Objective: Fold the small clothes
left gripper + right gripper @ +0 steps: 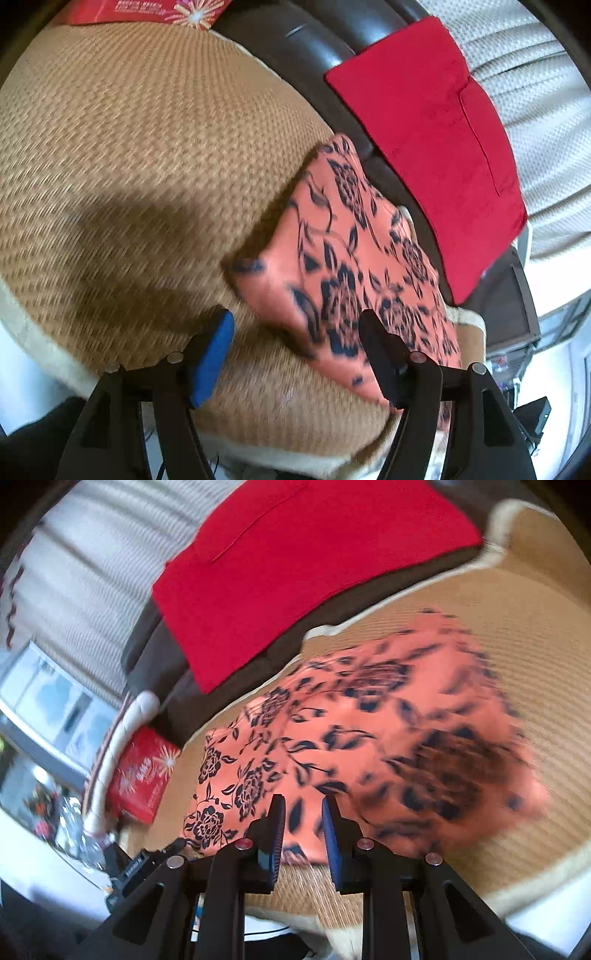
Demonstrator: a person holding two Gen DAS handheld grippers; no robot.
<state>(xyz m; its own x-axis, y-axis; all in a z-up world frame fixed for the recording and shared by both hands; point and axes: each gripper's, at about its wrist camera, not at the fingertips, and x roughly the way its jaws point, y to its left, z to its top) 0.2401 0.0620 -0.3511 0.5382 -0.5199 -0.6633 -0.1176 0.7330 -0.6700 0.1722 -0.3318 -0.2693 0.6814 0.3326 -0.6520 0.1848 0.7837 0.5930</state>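
Observation:
An orange garment with a dark floral print (354,258) lies on a woven straw mat (129,147), near the mat's right edge. My left gripper (299,332) stands open over the garment's near corner. Its blue pad is over bare mat and its black finger is over the cloth, with nothing pressed between them. In the right wrist view the same garment (332,738) spreads across the mat (535,646), and its right part is blurred. My right gripper (303,812) hovers at the garment's near edge with a narrow gap between its pads. Flat cloth shows through the gap, not pinched.
A folded red cloth (424,129) (295,572) rests on a dark sofa (295,48) beyond the mat. A red printed box (147,9) (142,775) sits at the mat's edge. White textured fabric (535,92) lies behind the sofa.

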